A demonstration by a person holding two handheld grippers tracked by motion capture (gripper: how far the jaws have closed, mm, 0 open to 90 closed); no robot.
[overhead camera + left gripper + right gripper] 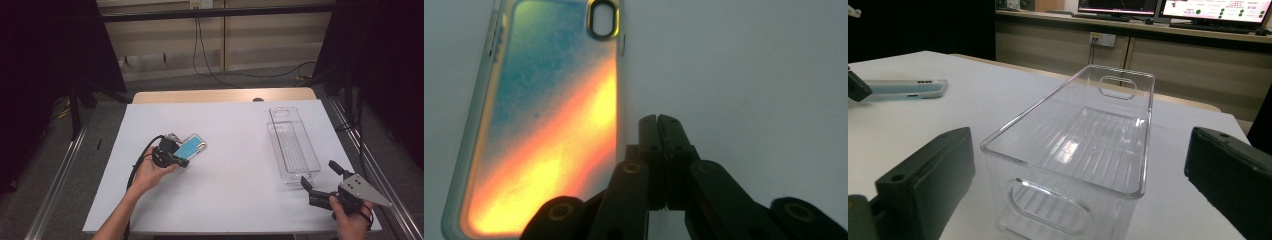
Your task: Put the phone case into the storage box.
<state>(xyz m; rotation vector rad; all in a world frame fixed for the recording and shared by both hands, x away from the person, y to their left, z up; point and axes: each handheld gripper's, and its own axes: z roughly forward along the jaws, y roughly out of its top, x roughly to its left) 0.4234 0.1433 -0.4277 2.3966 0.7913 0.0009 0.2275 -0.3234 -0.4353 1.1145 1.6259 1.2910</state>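
Observation:
A phone case (192,146) with a blue-to-orange back lies flat on the white table (225,200), left of centre. My left gripper (183,161) rests at the case's near end, held in a hand. In the left gripper view its jaws (658,120) are pressed together with nothing between them, and the case (544,125) lies just to their left, camera hole at the far end. A clear plastic bin (293,145) stands empty at the right. My right gripper (320,174) hovers open at the bin's near end, its jaws (1080,150) spread wider than the bin (1013,122).
The right gripper view shows the phone case (903,89) far off at the left. Black curtains flank the table, with cables on the floor behind it. Metal rails run along both sides of the table.

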